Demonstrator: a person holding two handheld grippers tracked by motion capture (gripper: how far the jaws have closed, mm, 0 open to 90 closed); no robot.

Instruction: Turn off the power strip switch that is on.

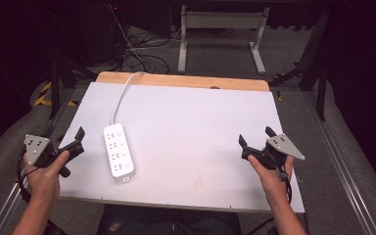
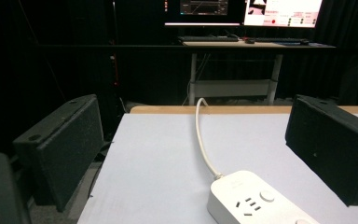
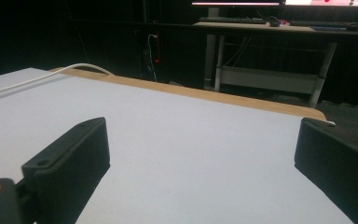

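Left tool (image 1: pixel 73 143): we hold it at the worktop's left edge, jaws spread wide and pinching nothing; in the left gripper view the power strip sits just ahead, between the 2 jaws.
Right tool (image 1: pixel 255 140): we hold it near the right edge, jaws likewise spread, nothing between them but bare white surface.
Power strip (image 1: pixel 118 155): lies flat on the left part of the worktop (image 1: pixel 191 142), near our side, just beside the left tool and well apart from the right one.
Handling: we judge it a rigid plastic bar, light, smooth and a little slippery; not fragile. Its cord will drag and resist as we move it.
Where to hold: across the 2 long sides, about mid-length, so it stays level.
Looks: white, oblong, rounded corners, 4 socket rows on top and a round button at the cord end.
Cord (image 1: pixel 121 95): white, bending away from the strip's far end and over the worktop's far wooden edge.
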